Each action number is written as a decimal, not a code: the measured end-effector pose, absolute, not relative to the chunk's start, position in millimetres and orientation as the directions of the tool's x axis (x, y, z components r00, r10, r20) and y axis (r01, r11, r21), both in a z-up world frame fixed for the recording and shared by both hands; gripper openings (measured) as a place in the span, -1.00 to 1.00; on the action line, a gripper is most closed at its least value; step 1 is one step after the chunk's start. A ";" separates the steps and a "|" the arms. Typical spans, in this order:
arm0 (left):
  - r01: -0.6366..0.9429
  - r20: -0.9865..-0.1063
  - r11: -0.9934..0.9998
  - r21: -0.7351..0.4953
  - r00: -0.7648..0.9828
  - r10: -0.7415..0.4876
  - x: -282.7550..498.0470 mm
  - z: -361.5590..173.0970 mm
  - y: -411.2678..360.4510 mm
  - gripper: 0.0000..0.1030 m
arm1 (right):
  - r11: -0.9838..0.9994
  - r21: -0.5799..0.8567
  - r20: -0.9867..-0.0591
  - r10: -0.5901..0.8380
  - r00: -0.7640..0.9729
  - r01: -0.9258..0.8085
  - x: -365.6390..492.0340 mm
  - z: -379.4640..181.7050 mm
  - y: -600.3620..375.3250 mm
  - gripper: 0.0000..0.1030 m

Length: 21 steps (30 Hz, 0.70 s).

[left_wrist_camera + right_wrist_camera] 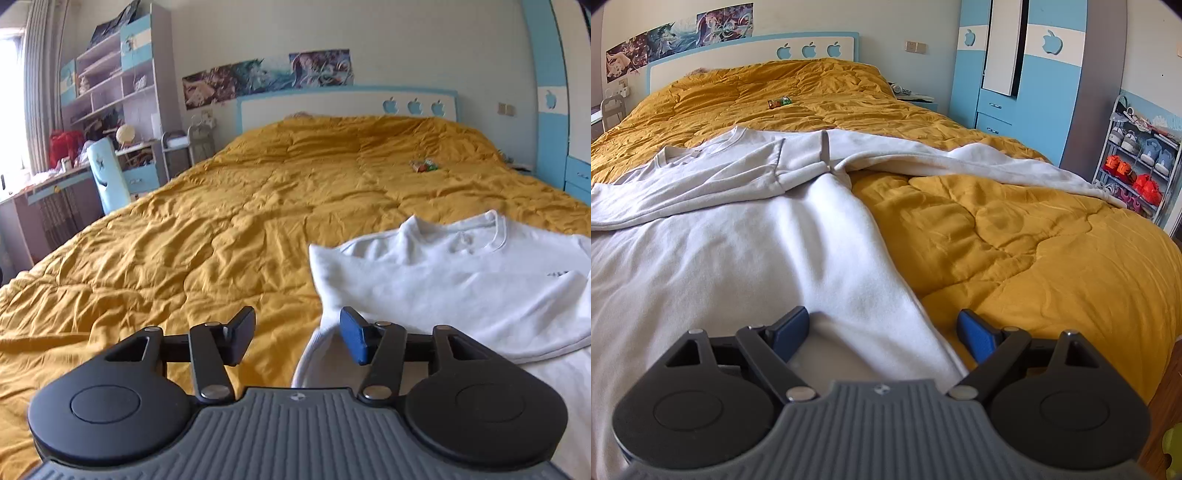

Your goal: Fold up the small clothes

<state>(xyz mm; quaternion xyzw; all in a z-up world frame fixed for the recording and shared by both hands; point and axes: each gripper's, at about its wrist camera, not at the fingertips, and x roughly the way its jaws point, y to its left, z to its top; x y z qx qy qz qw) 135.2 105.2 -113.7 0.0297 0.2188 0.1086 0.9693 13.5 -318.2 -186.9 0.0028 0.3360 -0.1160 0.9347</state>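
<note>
A white long-sleeved sweatshirt (738,236) lies on a mustard yellow quilt (1015,236). Its left sleeve is folded across the chest; its right sleeve (960,158) stretches out toward the right bed edge. My right gripper (882,334) is open over the sweatshirt's lower right hem corner, one finger on each side of the edge. In the left wrist view the sweatshirt (461,288) fills the right side. My left gripper (297,334) is open at the garment's left edge, with the folded cloth next to its right finger and the quilt (166,258) under its left.
A small colourful packet (779,102) lies on the quilt near the headboard (746,55). A desk, chair (109,173) and shelves stand left of the bed. A blue wardrobe (1019,66) and a shoe rack (1137,158) stand to the right.
</note>
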 end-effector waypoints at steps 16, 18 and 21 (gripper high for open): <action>-0.315 -0.607 0.947 0.069 0.739 0.290 245.5 -187.1 114.2 -0.93 | 0.977 -0.082 -0.633 -0.204 0.746 0.198 16.1 -186.8 -317.5 0.63; -0.442 -0.614 0.890 0.114 0.673 0.413 241.9 -188.1 130.0 -0.93 | 0.977 -0.082 -0.634 -0.203 0.746 0.196 16.1 -187.1 -317.8 0.63; -0.499 -0.638 0.866 0.040 0.654 0.407 228.0 -182.5 159.6 -0.93 | 0.978 -0.085 -0.635 -0.202 0.746 0.193 16.7 -187.2 -317.8 0.63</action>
